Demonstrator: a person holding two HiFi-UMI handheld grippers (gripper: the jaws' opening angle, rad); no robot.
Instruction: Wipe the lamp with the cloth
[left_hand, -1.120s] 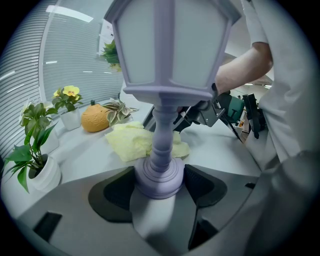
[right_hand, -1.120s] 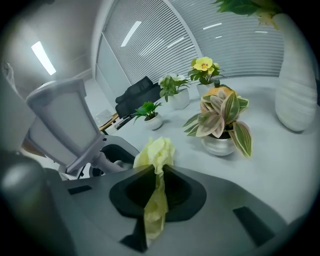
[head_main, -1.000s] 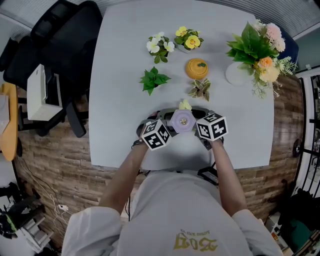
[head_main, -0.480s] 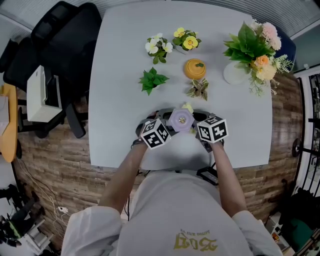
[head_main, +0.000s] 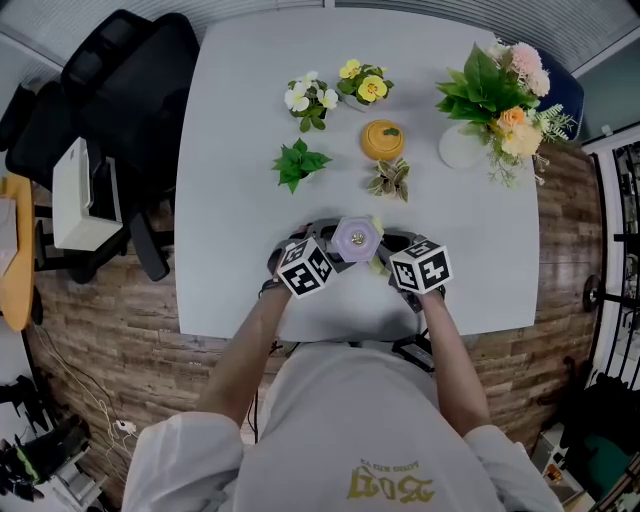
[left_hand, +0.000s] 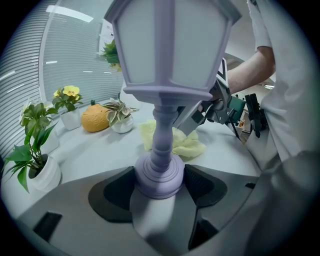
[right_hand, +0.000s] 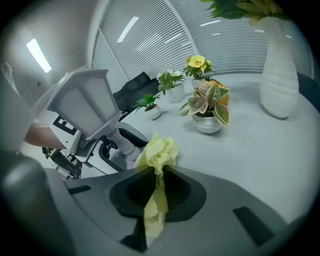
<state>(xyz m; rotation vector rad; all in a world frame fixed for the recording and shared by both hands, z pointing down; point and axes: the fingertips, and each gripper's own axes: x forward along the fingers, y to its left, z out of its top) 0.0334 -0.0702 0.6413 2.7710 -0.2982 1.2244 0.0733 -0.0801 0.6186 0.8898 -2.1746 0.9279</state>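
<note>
Gripped lamp (left_hand: 165, 60) and yellow cloth (right_hand: 158, 150) side by side near the front edge of the table (head_main: 240, 140).
Jaws of the left gripper (left_hand: 159, 181) closed round the lilac foot; those of the right gripper (right_hand: 159, 186) pinching a bunched fold of cloth just beside the stem. Best done, by judgement: keep the foot clamped firm, press the wad to the stem, then sweep up round each shade panel without tipping it. Pale grey tabletop; potted plants (head_main: 297, 162), orange pot (head_main: 383, 140) and flower vase (head_main: 460, 150) toward the far edge; plank floor (head_main: 100, 320), black chair (head_main: 120, 70) off the left edge, slatted blinds (right_hand: 165, 35) beyond.
</note>
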